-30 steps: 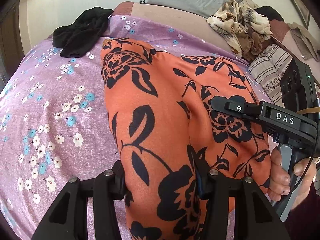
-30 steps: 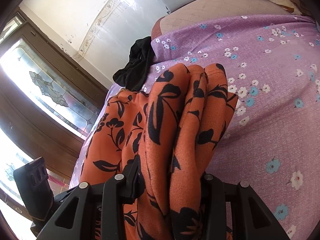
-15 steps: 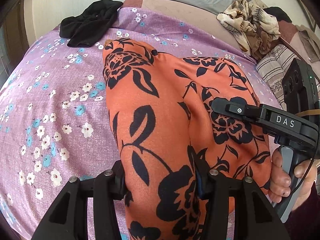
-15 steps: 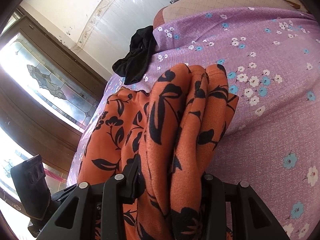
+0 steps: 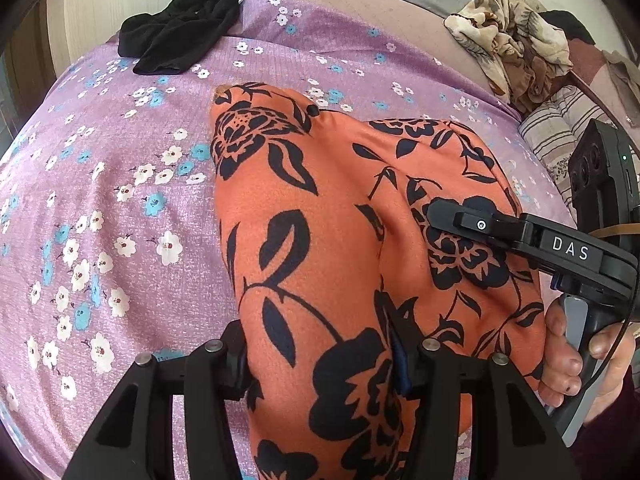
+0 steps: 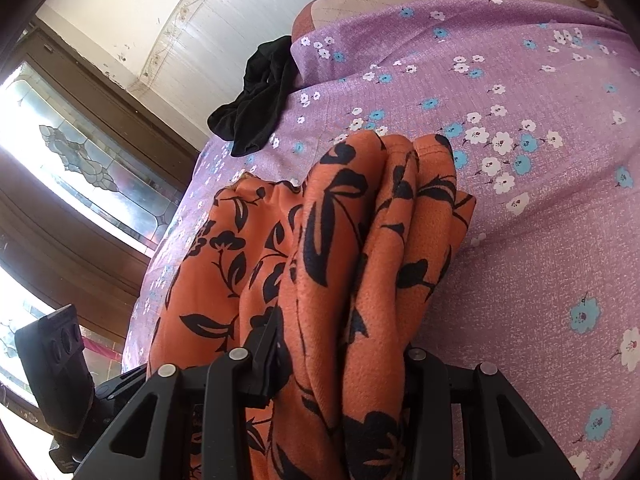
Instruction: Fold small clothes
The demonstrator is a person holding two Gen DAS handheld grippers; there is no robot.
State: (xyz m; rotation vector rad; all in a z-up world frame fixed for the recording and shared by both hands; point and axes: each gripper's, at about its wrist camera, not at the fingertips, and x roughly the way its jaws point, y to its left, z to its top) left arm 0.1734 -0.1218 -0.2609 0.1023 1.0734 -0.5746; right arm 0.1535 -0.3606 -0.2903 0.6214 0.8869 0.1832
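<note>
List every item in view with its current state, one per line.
orange floral garment: bunched, held at two ends above the bedspread
left claw: opening, garment between its jaws
right claw: shut on gathered folds
black garment: crumpled at bed edge
beige patterned cloth: crumpled heap
purple floral bedspread: spread flat

A: We see one orange garment (image 5: pixel 320 240) with a black flower-and-leaf print, draped over the purple floral bed sheet (image 5: pixel 100 200).
B: Its state?
A: Bunched, not flat. In the right wrist view we count three or four thick folds (image 6: pixel 380 240) gathered together, near end lifted, far end resting on the sheet.
</note>
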